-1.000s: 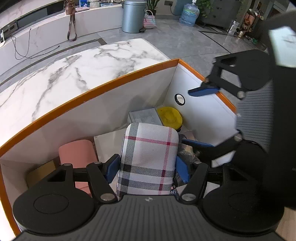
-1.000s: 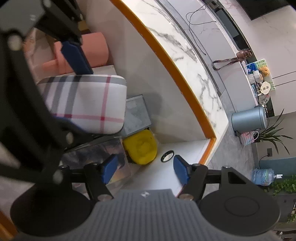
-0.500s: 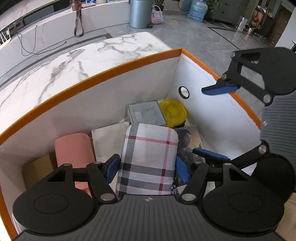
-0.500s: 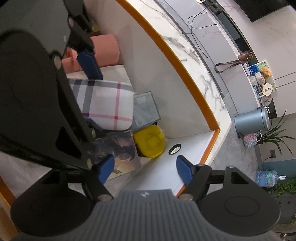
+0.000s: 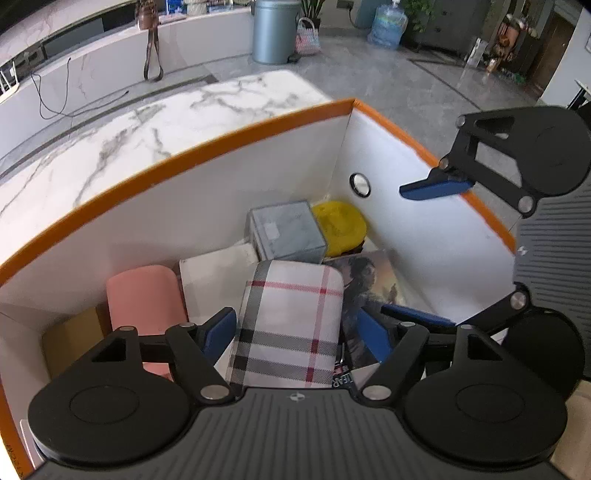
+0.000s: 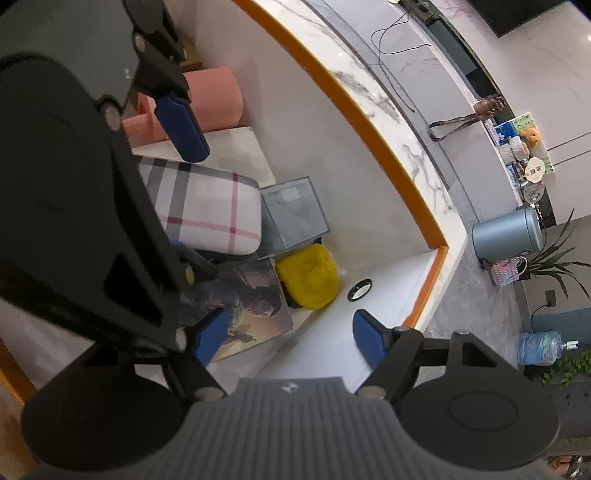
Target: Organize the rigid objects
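- L tongs [image 5: 295, 328] clamp the plaid case [image 5: 291, 325], low inside the orange-rimmed box [image 5: 258, 129], at 6 o'clock in the left wrist view.
- R tongs [image 6: 291, 339] gape wide, empty, over the picture book [image 6: 255, 299].
- Risk: case snags the grey box [image 5: 286, 230] at 12, or lands crooked on the book; R tongs sit close, could bump.
- Pink case [image 5: 144, 299] at 9, yellow lid [image 5: 340, 227] at 1.
- Marble counter [image 5: 147, 133] beyond; bin [image 5: 273, 29], water jug [image 5: 388, 24] on grey floor.
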The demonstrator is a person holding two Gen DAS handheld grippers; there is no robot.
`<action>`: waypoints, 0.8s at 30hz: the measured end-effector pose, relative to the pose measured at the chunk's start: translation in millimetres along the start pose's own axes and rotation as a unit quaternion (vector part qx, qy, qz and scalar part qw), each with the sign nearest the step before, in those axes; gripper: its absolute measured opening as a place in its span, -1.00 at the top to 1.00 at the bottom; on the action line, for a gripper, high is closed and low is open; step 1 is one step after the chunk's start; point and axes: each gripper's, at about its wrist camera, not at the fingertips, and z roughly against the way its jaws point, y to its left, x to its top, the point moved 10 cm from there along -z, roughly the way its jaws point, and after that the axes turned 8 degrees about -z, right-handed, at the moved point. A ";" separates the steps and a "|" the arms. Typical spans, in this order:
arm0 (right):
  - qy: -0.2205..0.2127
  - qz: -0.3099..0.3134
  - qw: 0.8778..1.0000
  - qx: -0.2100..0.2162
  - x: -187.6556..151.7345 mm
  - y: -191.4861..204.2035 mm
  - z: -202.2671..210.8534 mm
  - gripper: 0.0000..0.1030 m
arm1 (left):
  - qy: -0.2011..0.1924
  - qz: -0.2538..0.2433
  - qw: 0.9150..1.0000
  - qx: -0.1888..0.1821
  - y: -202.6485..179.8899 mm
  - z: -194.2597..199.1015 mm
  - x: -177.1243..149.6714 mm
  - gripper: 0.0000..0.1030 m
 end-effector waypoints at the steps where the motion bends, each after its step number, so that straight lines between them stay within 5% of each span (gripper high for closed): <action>1: -0.002 -0.003 1.000 0.000 0.1 -0.7 1.2 -0.46 | -0.003 0.001 1.000 -0.001 -0.7 2.2 0.6 -0.71; 8: -0.021 -0.066 0.998 0.005 0.8 -5.8 12.6 -0.47 | -0.045 0.016 0.999 -0.003 2.1 29.4 8.7 -0.71; 13: -0.034 -0.153 0.988 0.005 3.3 -13.7 23.5 -0.48 | -0.084 0.022 0.996 0.037 10.0 55.2 16.0 -0.67; 24: -0.128 -0.348 0.929 0.007 -5.8 -10.5 74.7 -0.56 | -0.193 0.058 0.976 0.087 34.4 134.5 7.2 -0.67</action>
